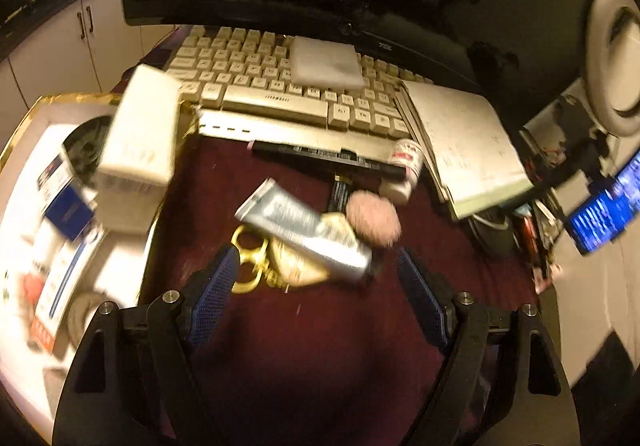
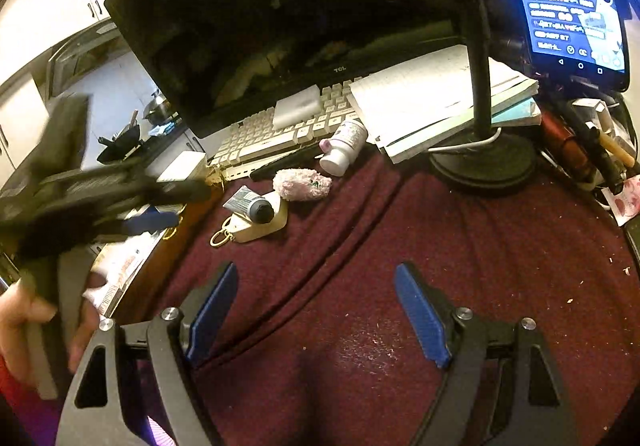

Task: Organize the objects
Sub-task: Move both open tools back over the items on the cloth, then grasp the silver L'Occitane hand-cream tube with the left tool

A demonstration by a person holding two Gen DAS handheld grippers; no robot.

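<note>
My left gripper (image 1: 316, 260) is open and hovers just above a small pile on the maroon cloth. The pile holds a silver tube (image 1: 304, 230) lying across a cream keychain piece (image 1: 296, 268) with a gold ring (image 1: 250, 266), and a pink fluffy ball (image 1: 374, 217) beside them. A white pill bottle (image 1: 404, 169) lies by the keyboard (image 1: 280, 85). My right gripper (image 2: 316, 270) is open over bare cloth, with nothing between its fingers. Farther ahead of it are the tube (image 2: 248, 203), the pink ball (image 2: 302, 183) and the bottle (image 2: 346, 145). The left gripper (image 2: 168, 205) appears blurred at the left of the right wrist view.
A gold-rimmed box (image 1: 48, 205) of packets stands at the left, with a white carton (image 1: 140, 129) at its rim. A black pen (image 1: 328, 159) lies along the keyboard. A notebook (image 2: 420, 93), a lamp base (image 2: 484, 161), a lit phone (image 2: 572, 5) and the monitor (image 2: 280, 25) crowd the back.
</note>
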